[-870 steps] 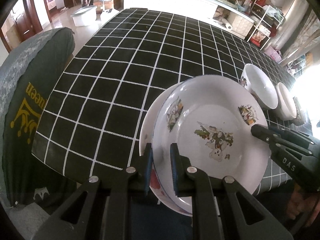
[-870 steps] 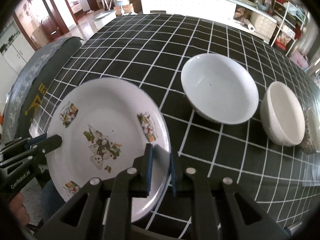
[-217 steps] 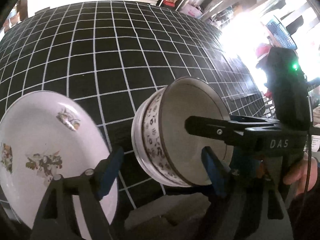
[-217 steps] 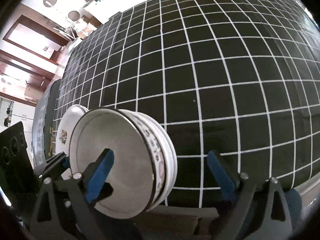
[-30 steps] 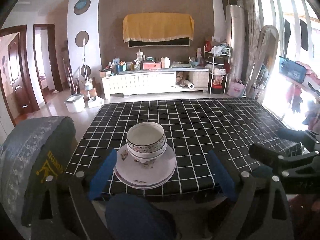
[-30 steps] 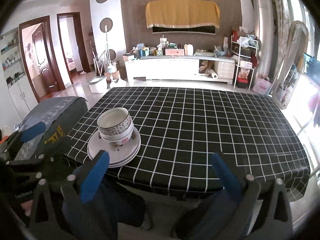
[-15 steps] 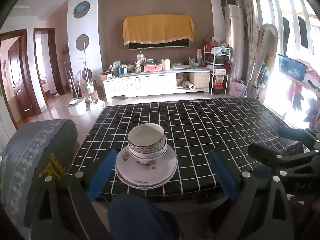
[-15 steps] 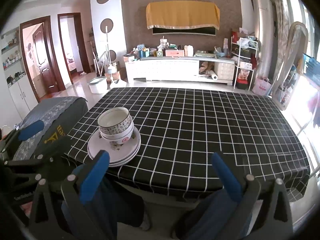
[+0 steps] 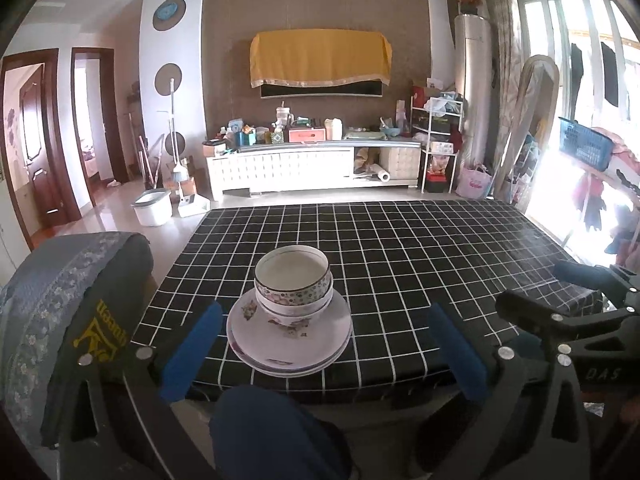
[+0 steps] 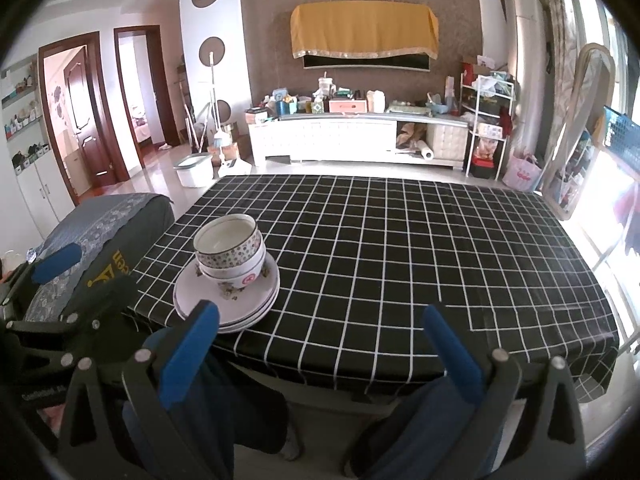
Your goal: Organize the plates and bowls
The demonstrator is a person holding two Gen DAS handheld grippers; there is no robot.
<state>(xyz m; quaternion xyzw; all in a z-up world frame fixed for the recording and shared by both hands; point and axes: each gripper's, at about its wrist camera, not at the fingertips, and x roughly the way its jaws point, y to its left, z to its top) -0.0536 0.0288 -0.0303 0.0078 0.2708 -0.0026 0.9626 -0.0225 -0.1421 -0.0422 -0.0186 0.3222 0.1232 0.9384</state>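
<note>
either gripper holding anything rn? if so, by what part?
Nothing held. Left gripper and right gripper are both open and empty, the left's jaws just opened wider. Bowls sit stacked on plates, untouched.

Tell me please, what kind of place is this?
Most likely a home living and dining room: a table with a black checked tablecloth, a long white cabinet crowded with household items, and a cloth-covered television on the wall.

Plates (image 9: pixel 289 338) and bowls (image 9: pixel 293 280) are sitting in one pile near the table's front-left edge. White floral plates are lying flat at the bottom; nested bowls are standing upright on top, centred. Top bowl (image 10: pixel 229 240) is showing a patterned outer wall and an empty inside.
</note>
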